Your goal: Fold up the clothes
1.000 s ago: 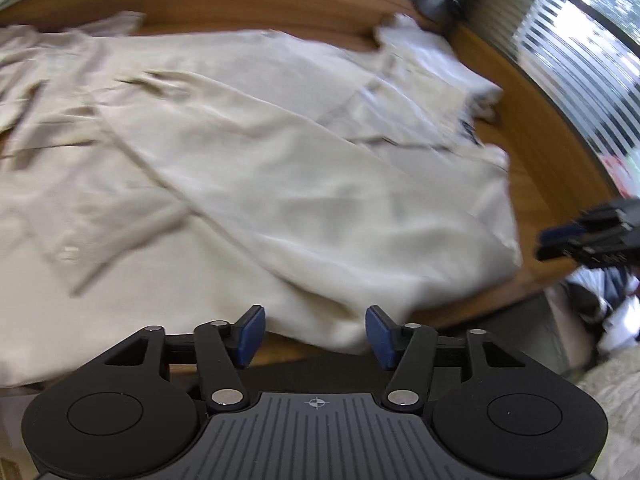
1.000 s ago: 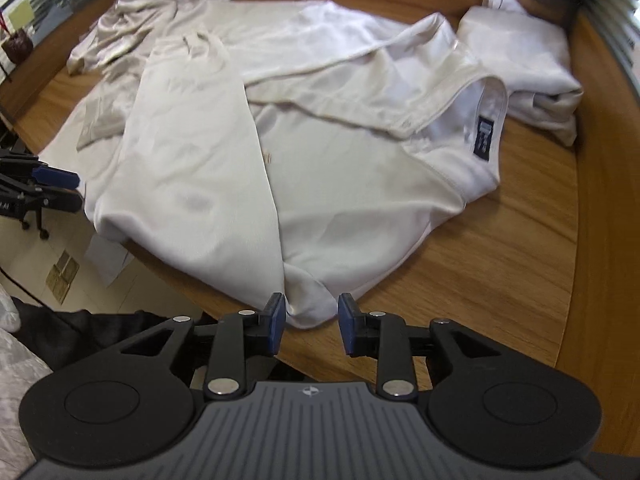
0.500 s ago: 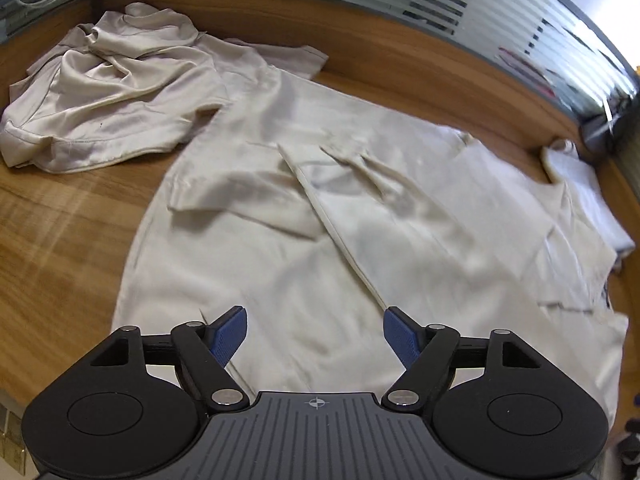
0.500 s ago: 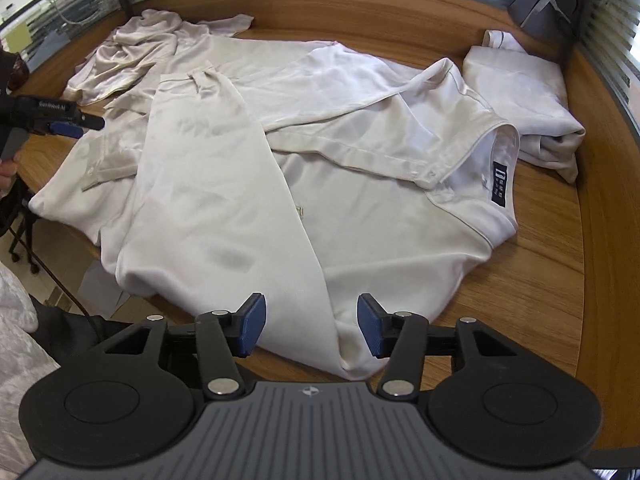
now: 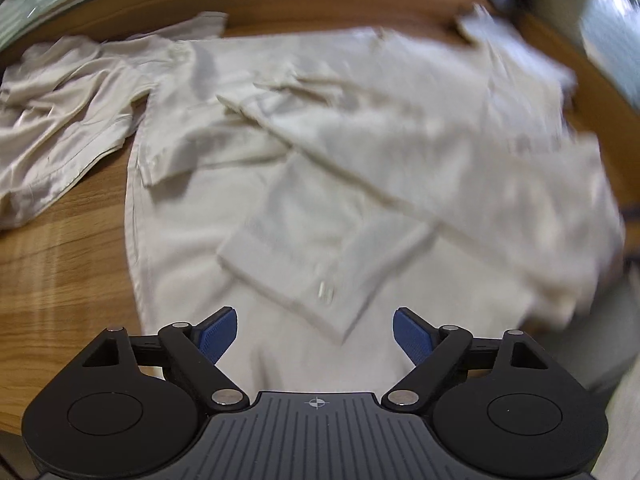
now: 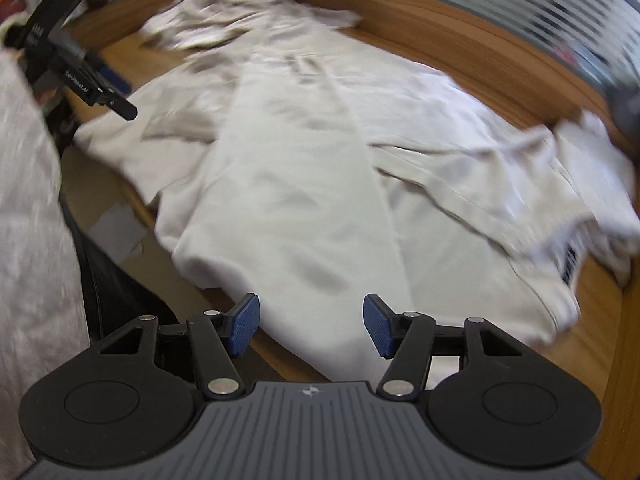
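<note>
Your wooden table (image 5: 60, 264) carries the cream shirt (image 5: 360, 168) spread ahead of both tongs, sides and sleeves already folded inward to narrow it. The cuff (image 5: 304, 280) lies just beyond your left gripper (image 5: 314, 336); the right gripper (image 6: 310, 328) hangs over the near fold. Both are empty, jaws opening, probably for the next grab.

Both grippers let go of the white shirt (image 6: 288, 200) in the last second. The right gripper (image 6: 311, 330) was nearly pinched at the hem, and now its jaws are opening with nothing gripped. The left gripper (image 5: 314, 334) spread wider too, still opening, and slid over to the shirt's cuffed sleeve (image 5: 304, 264).
</note>
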The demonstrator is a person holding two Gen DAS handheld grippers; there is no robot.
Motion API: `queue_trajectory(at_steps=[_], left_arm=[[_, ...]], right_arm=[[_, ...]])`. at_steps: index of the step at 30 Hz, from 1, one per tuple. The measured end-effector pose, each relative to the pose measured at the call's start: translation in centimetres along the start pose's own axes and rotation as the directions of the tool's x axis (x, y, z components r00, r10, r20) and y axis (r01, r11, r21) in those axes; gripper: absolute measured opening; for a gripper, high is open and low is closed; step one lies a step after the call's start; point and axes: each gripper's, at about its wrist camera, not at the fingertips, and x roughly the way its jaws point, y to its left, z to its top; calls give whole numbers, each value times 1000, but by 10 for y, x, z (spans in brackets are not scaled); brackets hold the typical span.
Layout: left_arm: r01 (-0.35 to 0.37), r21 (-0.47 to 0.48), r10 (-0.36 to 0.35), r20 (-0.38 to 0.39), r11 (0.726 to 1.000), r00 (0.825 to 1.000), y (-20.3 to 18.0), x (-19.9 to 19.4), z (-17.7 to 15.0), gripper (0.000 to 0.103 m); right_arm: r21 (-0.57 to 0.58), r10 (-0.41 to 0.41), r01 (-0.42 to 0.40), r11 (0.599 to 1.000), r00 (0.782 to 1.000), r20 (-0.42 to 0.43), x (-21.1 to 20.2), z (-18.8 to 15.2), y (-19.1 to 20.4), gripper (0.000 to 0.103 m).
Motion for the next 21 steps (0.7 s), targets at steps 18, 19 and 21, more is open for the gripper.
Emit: queue_trajectory(at_steps=[18,19,21], left_arm=[[-108,367,119,-8,924,993,-16,2,-63,86],[-108,378,117,-1,920,993,-16,2,-64,86],[-96,390,105,-1,916,994,-13,2,-65,84]], right_arm=[[-405,171,-180,896,984,-58,48,36,63,59],[-406,178,-190,894,982,-67,49,37,64,55],[-401,192,-208,892,978,-82,52,38,65,49]])
